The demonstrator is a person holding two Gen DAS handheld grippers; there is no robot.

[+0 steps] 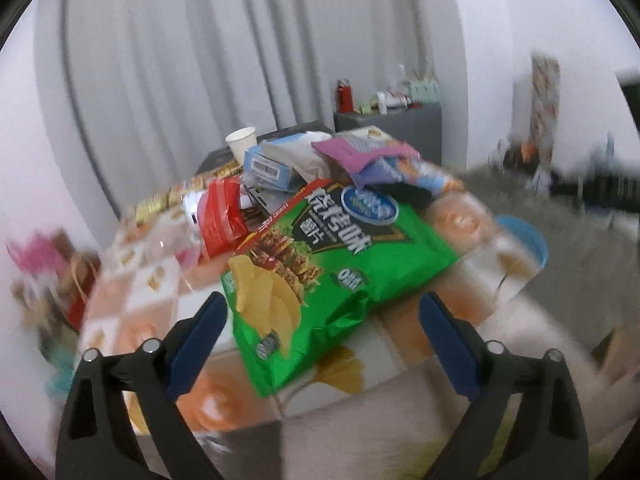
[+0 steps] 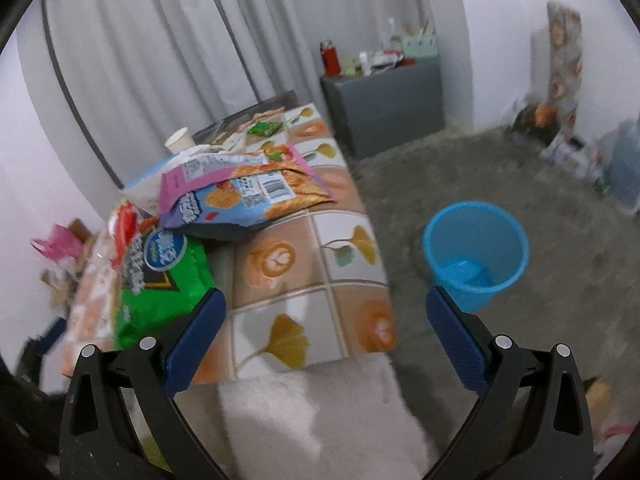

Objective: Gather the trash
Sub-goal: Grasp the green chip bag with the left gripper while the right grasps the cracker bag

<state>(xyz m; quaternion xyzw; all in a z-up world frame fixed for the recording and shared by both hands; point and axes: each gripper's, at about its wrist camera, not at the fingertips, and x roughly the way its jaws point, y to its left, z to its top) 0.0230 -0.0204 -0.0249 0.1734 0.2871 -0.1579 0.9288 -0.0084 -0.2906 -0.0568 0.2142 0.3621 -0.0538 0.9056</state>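
A pile of snack wrappers lies on a low table with a patterned cloth (image 2: 320,272). A green chip bag (image 1: 320,268) lies at the front of the pile, also in the right wrist view (image 2: 160,280). Behind it are a red wrapper (image 1: 220,220), a blue box (image 1: 268,168), a purple-and-blue bag (image 1: 368,156) (image 2: 240,192) and a white paper cup (image 1: 241,142) (image 2: 180,140). My left gripper (image 1: 322,320) is open, its fingers on either side of the green bag's near end. My right gripper (image 2: 326,320) is open and empty above the table's near right corner. A blue bin (image 2: 476,248) stands on the floor right of the table.
A grey cabinet (image 2: 384,100) with a red bottle and clutter stands by the back wall. Grey carpet (image 2: 520,168) covers the floor. Bags and boxes sit along the right wall (image 2: 580,152). A white fluffy surface (image 2: 312,412) lies in front of the table. Pink paper and clutter (image 2: 56,244) lie left.
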